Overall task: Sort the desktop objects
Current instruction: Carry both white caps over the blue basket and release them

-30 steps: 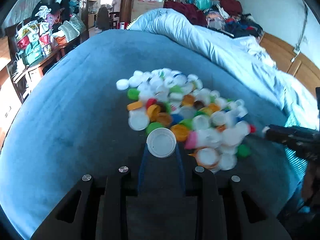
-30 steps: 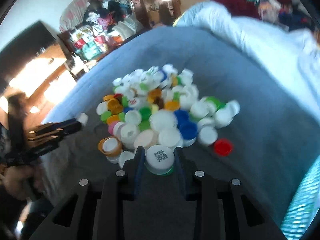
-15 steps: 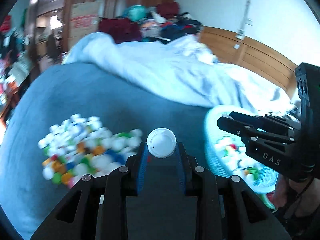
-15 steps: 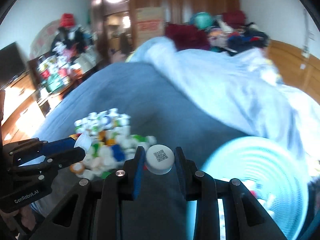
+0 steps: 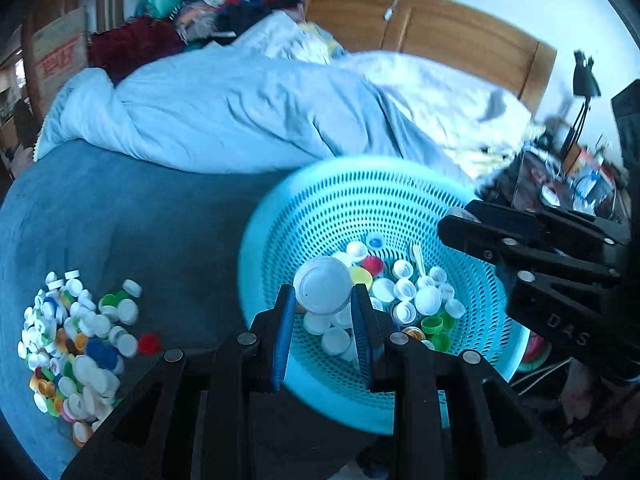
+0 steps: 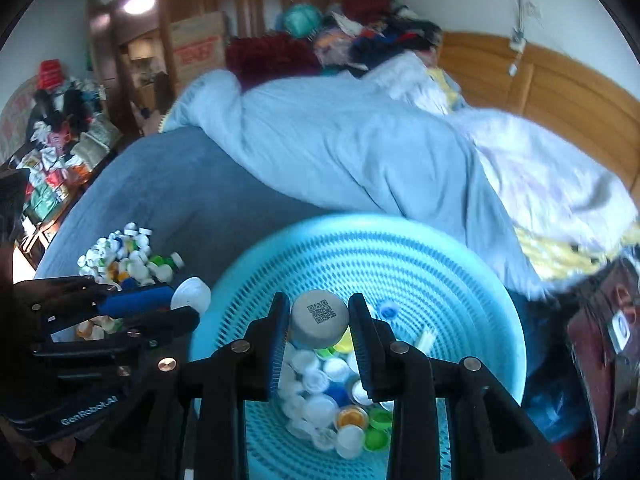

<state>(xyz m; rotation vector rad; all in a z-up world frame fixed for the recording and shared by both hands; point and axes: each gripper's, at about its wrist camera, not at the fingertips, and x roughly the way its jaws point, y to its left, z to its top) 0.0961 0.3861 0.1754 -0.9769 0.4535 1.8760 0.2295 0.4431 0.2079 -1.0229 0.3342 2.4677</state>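
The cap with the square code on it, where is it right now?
The QR-code cap is pinched in the right gripper, held over the blue basket of sorted caps; the unsorted cap pile lies on the bed to its left.

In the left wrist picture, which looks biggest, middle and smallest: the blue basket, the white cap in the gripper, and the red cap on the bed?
1. Blue basket
2. White cap, though nearness to the camera enlarges it
3. Red cap
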